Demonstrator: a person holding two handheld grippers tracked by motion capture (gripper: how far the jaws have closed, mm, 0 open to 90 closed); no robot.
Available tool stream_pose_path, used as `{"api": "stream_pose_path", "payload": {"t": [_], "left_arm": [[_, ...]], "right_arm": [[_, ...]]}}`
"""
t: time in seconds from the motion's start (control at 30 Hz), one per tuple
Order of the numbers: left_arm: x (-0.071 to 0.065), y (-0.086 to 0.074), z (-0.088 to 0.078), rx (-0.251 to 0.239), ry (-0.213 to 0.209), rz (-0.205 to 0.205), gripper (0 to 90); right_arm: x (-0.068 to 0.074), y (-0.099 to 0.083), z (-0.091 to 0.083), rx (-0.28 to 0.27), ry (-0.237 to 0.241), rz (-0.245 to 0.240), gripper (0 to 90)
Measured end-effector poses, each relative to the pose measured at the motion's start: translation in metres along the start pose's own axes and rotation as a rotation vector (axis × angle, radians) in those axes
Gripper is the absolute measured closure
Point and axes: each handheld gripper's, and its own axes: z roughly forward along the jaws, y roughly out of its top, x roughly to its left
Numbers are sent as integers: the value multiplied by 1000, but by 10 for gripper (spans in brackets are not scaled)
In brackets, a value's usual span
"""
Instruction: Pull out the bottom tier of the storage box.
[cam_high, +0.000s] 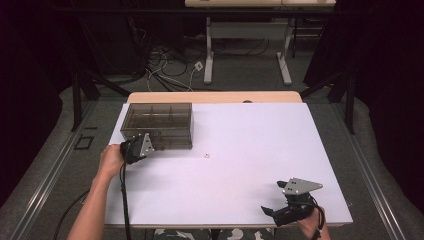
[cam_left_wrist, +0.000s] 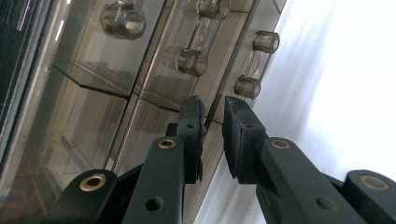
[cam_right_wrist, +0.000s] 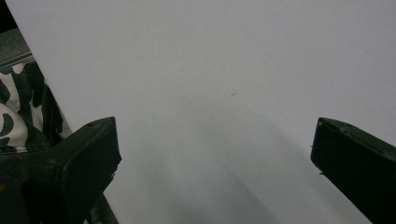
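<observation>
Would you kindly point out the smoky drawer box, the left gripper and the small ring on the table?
drawer box (cam_high: 157, 116): high view, its top panel.
left gripper (cam_left_wrist: 214, 122): left gripper view, midway between its fingertips.
small ring (cam_high: 206, 155): high view, its middle.

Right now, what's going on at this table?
A person holds a gripper in each hand at a white table. The left gripper is up against the front of a smoky clear drawer box, its jaws nearly together just short of the drawer handles, with nothing between the pads. The right gripper rests open near the table's front right corner, holding nothing. A tiny object lies mid-table.
</observation>
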Motion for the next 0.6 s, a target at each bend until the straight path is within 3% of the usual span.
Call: {"api": "stream_pose_path", "payload": {"t": [0.2,0.6], "left_arm": [[1,-2,-1,-10,-11,-8,771],[-1,-1,-3,3,-21,15,782]], "right_arm": [[-1,0,0,-3,-8,-4,5],[0,-1,0,-2,-7,4,5]]}}
